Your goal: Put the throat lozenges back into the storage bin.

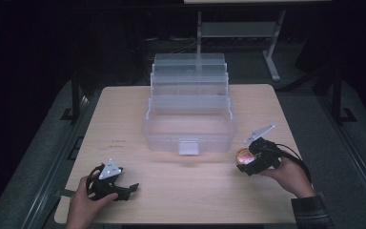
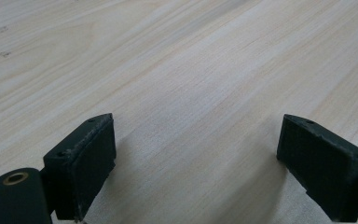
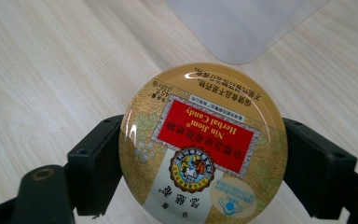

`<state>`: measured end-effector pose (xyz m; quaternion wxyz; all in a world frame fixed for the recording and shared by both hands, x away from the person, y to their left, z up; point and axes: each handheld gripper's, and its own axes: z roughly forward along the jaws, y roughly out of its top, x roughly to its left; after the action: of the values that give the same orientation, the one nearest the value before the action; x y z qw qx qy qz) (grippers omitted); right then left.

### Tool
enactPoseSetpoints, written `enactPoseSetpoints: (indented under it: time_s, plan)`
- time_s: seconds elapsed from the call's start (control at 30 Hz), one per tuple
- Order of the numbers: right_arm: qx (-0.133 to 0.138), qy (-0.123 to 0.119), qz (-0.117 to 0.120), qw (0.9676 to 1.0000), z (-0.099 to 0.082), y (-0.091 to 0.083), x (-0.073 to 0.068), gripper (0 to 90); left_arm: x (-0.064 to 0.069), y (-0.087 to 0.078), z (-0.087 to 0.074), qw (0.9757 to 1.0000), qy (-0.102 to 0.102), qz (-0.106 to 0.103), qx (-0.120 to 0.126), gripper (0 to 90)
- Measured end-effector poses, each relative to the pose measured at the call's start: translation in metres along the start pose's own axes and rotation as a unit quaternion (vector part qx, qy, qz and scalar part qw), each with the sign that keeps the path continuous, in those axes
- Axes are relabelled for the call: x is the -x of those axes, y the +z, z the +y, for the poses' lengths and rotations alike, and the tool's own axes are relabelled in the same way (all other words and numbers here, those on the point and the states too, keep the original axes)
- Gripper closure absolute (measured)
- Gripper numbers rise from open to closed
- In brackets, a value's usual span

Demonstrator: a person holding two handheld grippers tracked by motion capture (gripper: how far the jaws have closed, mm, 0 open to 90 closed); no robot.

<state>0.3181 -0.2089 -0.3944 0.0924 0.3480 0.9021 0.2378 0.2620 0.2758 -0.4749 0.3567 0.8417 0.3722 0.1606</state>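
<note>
While left gripper (image 1: 132, 187) rests spread, right gripper (image 3: 200, 154) clamps candy tin (image 3: 203, 144).

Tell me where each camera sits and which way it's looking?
High view: above the person's side, looking forward and down at the table, the clear tiered box, both hands and the left gripper.
Left gripper view: rides on the left gripper, looking along its open jaws at bare tabletop.
Right gripper view: rides on the right gripper, looking along jaws clamped on a round candy tin, a box corner beyond.
Shared: high view and right gripper view both show the tin and box.
</note>
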Motion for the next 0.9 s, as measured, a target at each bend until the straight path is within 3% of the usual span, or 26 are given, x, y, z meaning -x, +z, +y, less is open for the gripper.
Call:
enactPoseSetpoints:
  time_s: [0.9]
  plan:
    - [0.016, 0.001, -0.016, 0.9997, 0.028, -0.025, 0.013, 19.9, 0.0, 0.0, 0.0, 1.0, -0.002, -0.001, 0.001, 10.7]
